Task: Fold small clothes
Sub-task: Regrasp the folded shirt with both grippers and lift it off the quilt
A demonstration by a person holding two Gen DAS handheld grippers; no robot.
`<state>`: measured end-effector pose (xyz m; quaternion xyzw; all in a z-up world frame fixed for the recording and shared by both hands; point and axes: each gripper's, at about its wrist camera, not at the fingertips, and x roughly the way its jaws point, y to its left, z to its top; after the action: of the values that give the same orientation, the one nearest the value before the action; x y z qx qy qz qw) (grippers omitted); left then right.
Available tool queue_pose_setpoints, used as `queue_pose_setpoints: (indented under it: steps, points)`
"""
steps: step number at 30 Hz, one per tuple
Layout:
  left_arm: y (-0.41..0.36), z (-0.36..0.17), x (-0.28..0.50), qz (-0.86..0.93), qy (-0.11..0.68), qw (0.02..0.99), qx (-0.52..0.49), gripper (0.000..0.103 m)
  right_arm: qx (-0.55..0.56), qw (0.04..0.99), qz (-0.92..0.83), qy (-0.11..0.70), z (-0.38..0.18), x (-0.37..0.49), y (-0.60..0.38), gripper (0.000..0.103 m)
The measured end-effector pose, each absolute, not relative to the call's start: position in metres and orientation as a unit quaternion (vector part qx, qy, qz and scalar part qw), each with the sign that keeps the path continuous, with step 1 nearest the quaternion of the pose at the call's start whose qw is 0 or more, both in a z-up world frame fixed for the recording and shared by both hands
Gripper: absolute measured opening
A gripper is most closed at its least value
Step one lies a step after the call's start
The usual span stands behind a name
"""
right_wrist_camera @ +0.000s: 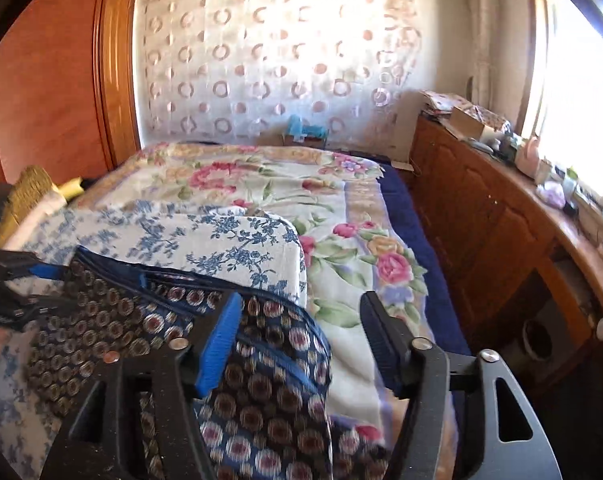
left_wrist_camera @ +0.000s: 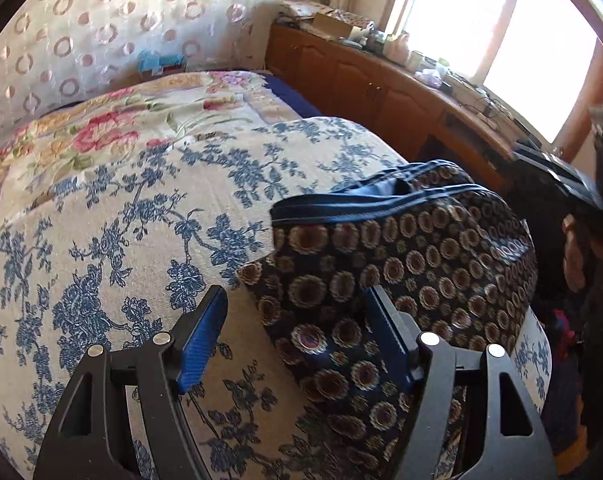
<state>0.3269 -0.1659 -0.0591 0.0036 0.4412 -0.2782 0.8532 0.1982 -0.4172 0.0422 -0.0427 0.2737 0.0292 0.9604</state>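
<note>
Bedroom, bed used as folding surface; entries run left to right.

1. Blue-flowered cloth [left_wrist_camera: 113, 216]: cream with blue sprigs, spread over the near end of the bed, from 9 o'clock to centre in the left wrist view.
2. Rose-patterned bedspread [right_wrist_camera: 341, 216]: lies beyond and beside the blue-flowered cloth, toward 12 o'clock; a dark blue sheet edge shows along its right side.
3. Left gripper [left_wrist_camera: 295, 340]: at 6 o'clock in its own view, jaws spread wide, nothing pinched. The left finger is over bare cloth, the right one over the garment's near part.
4. Small garment [left_wrist_camera: 401, 272]: dark shorts printed with round brown-and-gold medallions, navy waistband gaping open toward 12 o'clock so the pale lining shows; nothing visible inside. It lies on the blue-flowered cloth at 3 to 5 o'clock in the left wrist view.
5. Right gripper [right_wrist_camera: 297, 340]: jaws spread wide, gripping nothing; its left finger is over the garment's right edge, its right finger over the bedspread.
6. Wooden cabinet worktop [right_wrist_camera: 541, 188]: at 2 to 3 o'clock under the window, cluttered with a cardboard box, jars and small items too blurred to list.
</note>
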Motion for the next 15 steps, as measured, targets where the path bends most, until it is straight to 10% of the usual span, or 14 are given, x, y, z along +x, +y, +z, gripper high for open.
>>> queue_pose_setpoints:
  steps: [15]
  points:
    - [-0.171,-0.069,0.337,-0.277,0.443,0.853,-0.006,0.061,0.068,0.919,0.062,0.384,-0.025,0.207,-0.454,0.075]
